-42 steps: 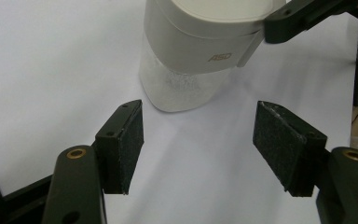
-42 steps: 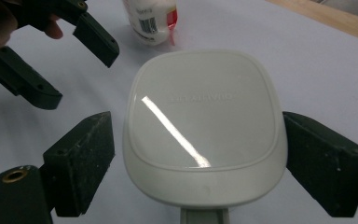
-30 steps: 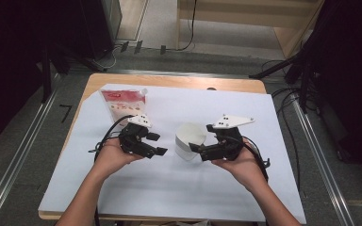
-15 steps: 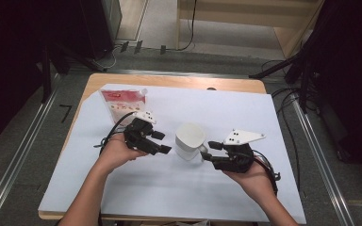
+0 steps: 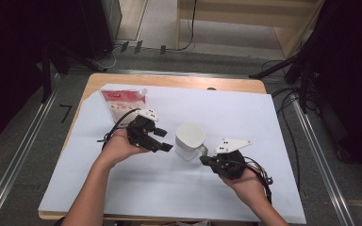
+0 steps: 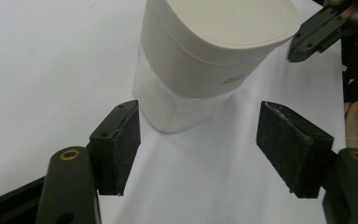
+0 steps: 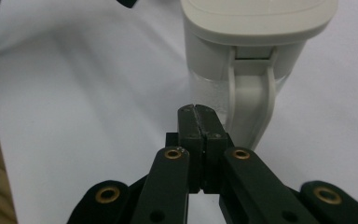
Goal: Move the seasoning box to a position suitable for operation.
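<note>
The right gripper had just closed with its jaws pressed together on nothing, low beside the handle of the white jug standing mid-table, while the left gripper spread wider before it, so no grasp yet existed.

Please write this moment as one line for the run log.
left tool: open, before jug, not touching | right tool: shut, empty, beside jug handle | red pouch: far left
</note>
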`<state>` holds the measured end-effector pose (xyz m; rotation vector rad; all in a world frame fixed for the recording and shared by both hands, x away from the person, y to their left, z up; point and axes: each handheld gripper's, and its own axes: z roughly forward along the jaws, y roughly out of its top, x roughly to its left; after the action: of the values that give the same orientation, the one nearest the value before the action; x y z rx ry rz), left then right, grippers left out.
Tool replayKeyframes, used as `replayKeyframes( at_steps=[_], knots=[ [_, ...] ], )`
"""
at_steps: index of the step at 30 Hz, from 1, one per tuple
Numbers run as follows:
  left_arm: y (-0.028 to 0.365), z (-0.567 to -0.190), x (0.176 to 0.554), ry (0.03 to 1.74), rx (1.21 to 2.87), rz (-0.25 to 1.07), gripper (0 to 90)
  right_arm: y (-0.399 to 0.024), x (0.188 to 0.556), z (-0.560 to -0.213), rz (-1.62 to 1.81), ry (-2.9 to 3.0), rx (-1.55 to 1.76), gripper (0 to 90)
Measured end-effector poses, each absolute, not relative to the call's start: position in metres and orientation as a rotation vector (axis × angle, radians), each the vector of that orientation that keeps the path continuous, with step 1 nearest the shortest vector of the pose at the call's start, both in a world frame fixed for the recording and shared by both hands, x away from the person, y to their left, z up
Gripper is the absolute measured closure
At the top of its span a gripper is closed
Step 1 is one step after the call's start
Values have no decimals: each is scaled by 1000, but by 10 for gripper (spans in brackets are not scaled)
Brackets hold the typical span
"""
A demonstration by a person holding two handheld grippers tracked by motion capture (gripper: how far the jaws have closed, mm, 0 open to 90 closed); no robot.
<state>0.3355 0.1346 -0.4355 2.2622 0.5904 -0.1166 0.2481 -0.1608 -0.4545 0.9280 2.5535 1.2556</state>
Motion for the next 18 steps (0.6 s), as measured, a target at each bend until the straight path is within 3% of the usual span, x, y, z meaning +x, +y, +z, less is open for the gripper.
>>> replayKeyframes(
  at_steps=[18],
  knots=[
    [123,-440,334,565,2288,-104,287,-156,258,-468,1317,2513,978,900]
  ],
)
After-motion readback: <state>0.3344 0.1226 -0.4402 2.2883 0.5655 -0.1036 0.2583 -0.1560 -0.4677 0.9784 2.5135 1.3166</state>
